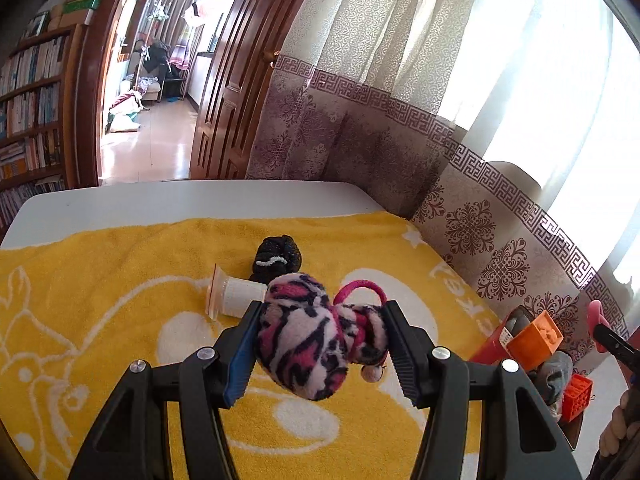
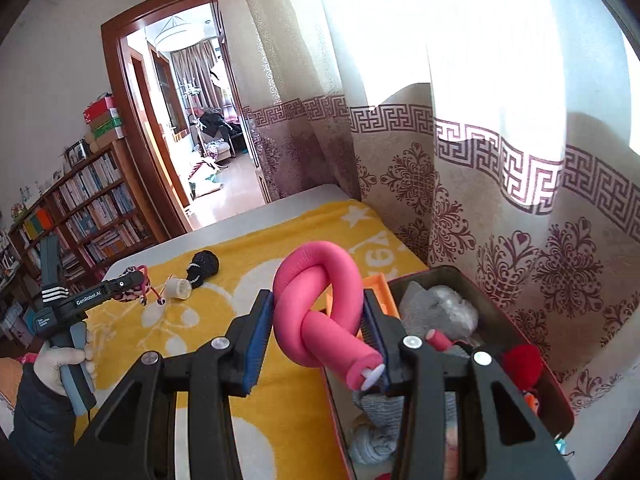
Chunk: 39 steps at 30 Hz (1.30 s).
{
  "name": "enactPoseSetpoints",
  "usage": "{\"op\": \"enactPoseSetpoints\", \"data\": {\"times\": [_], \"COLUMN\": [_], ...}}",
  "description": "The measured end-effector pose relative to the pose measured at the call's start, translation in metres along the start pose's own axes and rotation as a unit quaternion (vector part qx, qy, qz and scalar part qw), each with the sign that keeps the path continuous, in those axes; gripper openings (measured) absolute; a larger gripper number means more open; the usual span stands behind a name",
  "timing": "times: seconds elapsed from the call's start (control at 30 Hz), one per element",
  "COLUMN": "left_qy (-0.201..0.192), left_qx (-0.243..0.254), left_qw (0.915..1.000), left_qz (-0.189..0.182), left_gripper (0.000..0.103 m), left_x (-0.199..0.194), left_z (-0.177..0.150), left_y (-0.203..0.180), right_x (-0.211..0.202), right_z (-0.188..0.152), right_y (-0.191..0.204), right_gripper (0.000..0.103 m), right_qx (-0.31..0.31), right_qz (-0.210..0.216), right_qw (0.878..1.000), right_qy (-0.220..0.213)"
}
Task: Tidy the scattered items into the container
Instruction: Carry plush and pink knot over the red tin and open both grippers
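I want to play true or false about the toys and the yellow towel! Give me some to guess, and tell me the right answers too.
1. The left gripper holds a pink, black and white fuzzy toy. True.
2. The right gripper holds a blue ball. False: it holds a pink foam roller tied in a knot.
3. A black fuzzy thing lies on the yellow towel. True.
4. The box by the curtain is empty. False: grey cloth and other things are already in it.
5. The small white cup stands upright. False: it lies on its side.
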State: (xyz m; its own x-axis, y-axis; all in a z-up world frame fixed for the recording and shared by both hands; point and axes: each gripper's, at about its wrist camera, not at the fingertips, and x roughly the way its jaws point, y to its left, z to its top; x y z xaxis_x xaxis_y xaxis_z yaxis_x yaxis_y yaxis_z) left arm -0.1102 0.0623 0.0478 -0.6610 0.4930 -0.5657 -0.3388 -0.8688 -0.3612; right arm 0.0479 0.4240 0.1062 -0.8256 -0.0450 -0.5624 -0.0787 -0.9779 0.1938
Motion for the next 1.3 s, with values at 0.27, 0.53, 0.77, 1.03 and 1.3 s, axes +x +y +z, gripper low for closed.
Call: {"op": "enactPoseSetpoints", "data": {"times": [0.27,0.53,0.77,1.03,1.3], "left_qy": [0.034,0.061,0.065,0.081,0.104], "left_qx": [0.061,0.114,0.133,0.142,0.173], "left_qw": [0.9926,0.9831,0.9800,0.9708,0.9544], "left_qz": [-0.099,-0.130,-0.133,-0.175,-0.220], "left_gripper": [0.060,0.060,0.060,0.060,0.060], "left_x": [-0.001,0.004,0.002,0.007,0.020], "left_z": [-0.031,-0.054,-0.058,-0.068,-0.087], "left_y": [-0.105,-0.173,-0.195,-0.226,-0.276], "right_x": [-0.029,-0.032,-0.025,-0.054,-0.071], "right_z": [-0.027,-0.067,-0.081,-0.065,-0.055], "right_y": [-0.066,-0.044,-0.044,-0.073,-0.107], "right_gripper": [0.047,0.047,0.065,0.078,0.078], "right_qx": [0.044,-0.029,-0.041,0.012,0.072], "right_qz": [-0.023,0.029,0.045,0.032,0.013], "right_qw": [0.999,0.998,0.995,0.999,0.997], "right_qy": [0.012,0.057,0.078,0.014,-0.028]}}
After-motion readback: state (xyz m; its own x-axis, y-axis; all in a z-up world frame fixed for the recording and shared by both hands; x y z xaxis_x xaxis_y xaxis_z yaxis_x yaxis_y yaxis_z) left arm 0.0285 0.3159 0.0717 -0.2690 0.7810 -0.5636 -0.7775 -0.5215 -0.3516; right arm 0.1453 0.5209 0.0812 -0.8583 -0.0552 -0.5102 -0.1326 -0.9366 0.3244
